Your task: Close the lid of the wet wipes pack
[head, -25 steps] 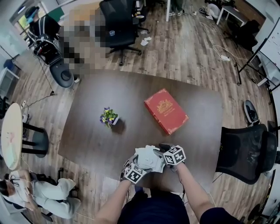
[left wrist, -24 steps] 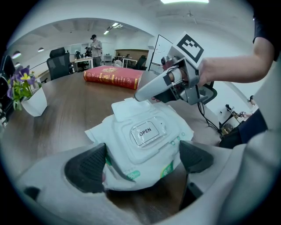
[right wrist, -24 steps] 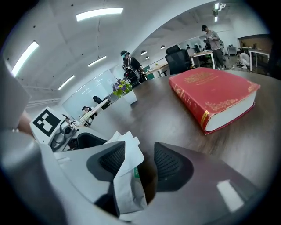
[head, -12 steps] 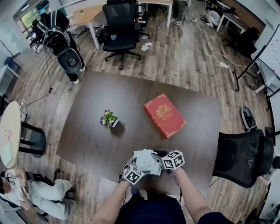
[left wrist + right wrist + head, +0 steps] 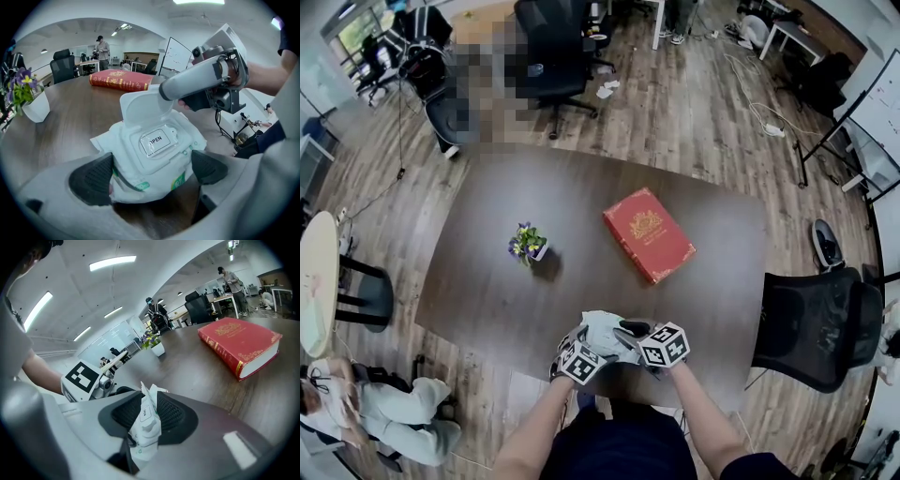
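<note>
Head view: a dark wooden desk (image 5: 487, 291) seen from above, with a small flower pot (image 5: 528, 245) at left of centre and a red book (image 5: 648, 233) lying flat, well apart to its right. A black office chair (image 5: 816, 328) stands off the right edge of the desk. At the near edge, just in front of the person, a white wet wipes pack (image 5: 602, 333) sits between the two marker cubes. Whether it rests on the wood cannot be told.

Left gripper view: the left hand-held gripper (image 5: 151, 173) is clenched on the pack. Its dark pads (image 5: 91, 180) press the near end of the pack from either side, and the soft wrapper bulges between them. The lid (image 5: 145, 105) stands raised at the far side of the pack, still open. Below it a clear sticker (image 5: 157, 139) marked OPEN lies flat in the moulded frame. A grey jaw of the other tool reaches in from the right and meets the upper right corner of the lid.

Right gripper view: the right hand-held gripper (image 5: 149, 408) has just been closing, and its ribbed pads now pinch the white plastic of the lid, seen edge-on. The left marker cube is at left, the flower pot is farther back, and the red book is on the desk at right.
</note>
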A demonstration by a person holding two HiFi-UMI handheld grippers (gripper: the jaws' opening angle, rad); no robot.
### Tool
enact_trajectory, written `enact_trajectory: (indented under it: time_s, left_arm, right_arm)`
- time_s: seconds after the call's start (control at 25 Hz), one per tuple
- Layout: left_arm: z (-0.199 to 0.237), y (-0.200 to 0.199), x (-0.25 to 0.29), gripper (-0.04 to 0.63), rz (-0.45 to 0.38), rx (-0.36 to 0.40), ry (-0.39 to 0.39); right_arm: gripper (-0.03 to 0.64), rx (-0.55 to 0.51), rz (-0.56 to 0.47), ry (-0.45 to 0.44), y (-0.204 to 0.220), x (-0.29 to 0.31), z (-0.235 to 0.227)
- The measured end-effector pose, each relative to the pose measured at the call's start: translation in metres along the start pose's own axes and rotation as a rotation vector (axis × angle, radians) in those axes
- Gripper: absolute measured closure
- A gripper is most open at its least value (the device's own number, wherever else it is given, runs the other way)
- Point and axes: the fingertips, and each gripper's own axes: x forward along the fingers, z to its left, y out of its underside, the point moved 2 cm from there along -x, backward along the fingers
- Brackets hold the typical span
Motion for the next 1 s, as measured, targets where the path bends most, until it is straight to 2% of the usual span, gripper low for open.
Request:
enact_trajectory:
  time_s: [0.36, 0.64, 0.76, 0.88, 1.0]
  left_arm:
    - [-0.002, 0.002, -0.002, 0.071, 0.009, -0.011, 0.002]
    - [-0.003, 0.002, -0.002, 0.071, -0.002, -0.007, 0.004]
    - [-0.003, 0.000, -0.002, 0.071, -0.011, -0.001, 0.004]
    - [-0.003, 0.001, -0.002, 0.071, -0.010, -0.002, 0.001]
    - [-0.002, -0.002, -0.003, 0.071, -0.021, 0.007, 0.001]
  right_arm:
    - [0.491, 0.014, 0.005, 0.002, 0.009, -0.001, 0.009]
    - [0.474, -0.027, 0.093, -0.001, 0.028, 0.004, 0.025]
    - [0.486, -0.018, 0.116, 0.003, 0.040, 0.006, 0.029]
    - [0.486, 0.012, 0.120, 0.046, 0.050, 0.008, 0.027]
    - [0.486, -0.008, 0.123, 0.176, 0.052, 0.007, 0.020]
